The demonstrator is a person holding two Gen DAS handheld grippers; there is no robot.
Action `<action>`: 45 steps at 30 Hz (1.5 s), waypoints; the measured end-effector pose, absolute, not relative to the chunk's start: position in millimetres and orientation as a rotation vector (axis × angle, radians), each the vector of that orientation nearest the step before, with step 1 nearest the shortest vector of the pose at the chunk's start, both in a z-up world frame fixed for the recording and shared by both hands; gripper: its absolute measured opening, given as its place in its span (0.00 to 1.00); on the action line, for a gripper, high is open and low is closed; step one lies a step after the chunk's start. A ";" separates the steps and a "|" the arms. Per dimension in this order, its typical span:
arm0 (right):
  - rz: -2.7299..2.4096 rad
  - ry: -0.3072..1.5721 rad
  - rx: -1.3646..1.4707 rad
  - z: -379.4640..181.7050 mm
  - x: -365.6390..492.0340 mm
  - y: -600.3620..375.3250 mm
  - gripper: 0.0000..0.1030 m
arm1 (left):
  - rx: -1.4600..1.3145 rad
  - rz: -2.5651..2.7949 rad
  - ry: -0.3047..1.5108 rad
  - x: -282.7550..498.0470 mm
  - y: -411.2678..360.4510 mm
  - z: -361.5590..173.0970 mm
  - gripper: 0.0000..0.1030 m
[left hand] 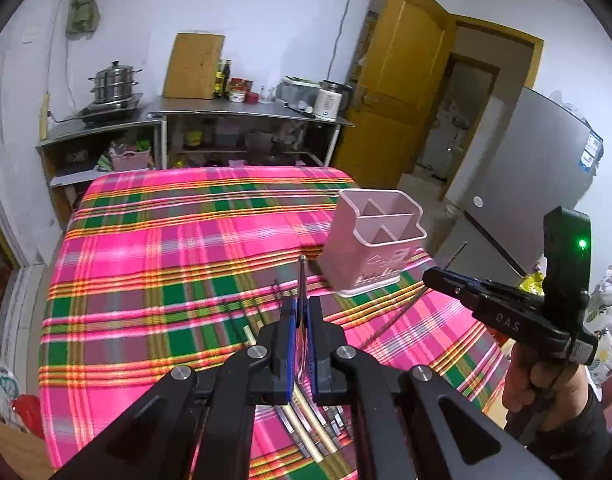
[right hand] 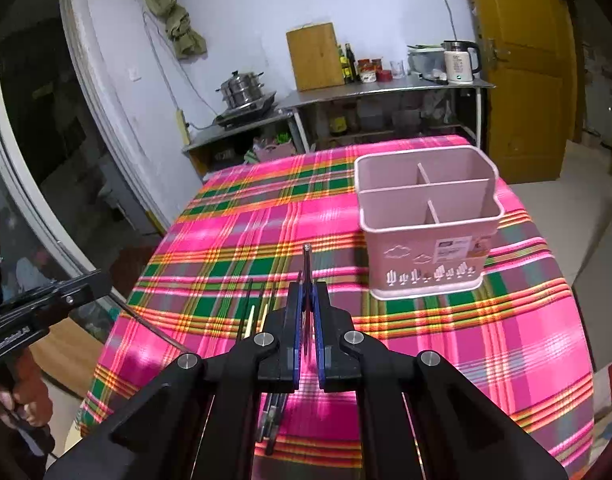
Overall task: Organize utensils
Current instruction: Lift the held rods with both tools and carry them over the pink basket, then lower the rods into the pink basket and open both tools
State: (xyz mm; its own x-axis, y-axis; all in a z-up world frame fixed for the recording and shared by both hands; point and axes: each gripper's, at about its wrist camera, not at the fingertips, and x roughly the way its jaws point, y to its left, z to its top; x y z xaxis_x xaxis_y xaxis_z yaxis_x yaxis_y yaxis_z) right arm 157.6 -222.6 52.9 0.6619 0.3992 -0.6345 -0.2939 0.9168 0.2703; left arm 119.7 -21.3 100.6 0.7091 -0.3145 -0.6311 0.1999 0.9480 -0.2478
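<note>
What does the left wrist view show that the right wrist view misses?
Only the left wrist view shows the grey fridge and the right gripper holding a thin dark chopstick. Only the right wrist view shows the dark window. Both show the pink four-compartment plastic utensil holder empty on the pink plaid tablecloth, with jaws clamping a thin metal utensil.

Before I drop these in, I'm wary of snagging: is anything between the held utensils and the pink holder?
Nothing visible. The right gripper and left gripper each clamp a thin utensil; only bare plaid cloth lies before the empty pink holder.
</note>
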 end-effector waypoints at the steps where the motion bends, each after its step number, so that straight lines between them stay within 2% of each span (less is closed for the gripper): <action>1: 0.391 0.747 0.152 55.0 156.7 -226.2 0.05 | -0.164 -0.299 0.730 125.4 -26.4 103.2 0.05; 23: 0.268 0.572 0.230 124.9 211.6 -299.5 0.05 | -0.228 -0.431 0.652 261.6 -107.1 165.1 0.05; 31: 0.251 0.575 0.257 117.9 251.3 -303.7 0.05 | -0.226 -0.412 0.695 298.4 -121.3 135.2 0.05; 39: 0.254 0.682 0.234 69.8 276.9 -290.5 0.05 | -0.224 -0.399 0.776 312.1 -119.9 85.3 0.05; 45: 0.250 0.745 0.231 44.8 285.1 -290.0 0.06 | -0.230 -0.399 0.785 312.8 -116.9 73.2 0.05</action>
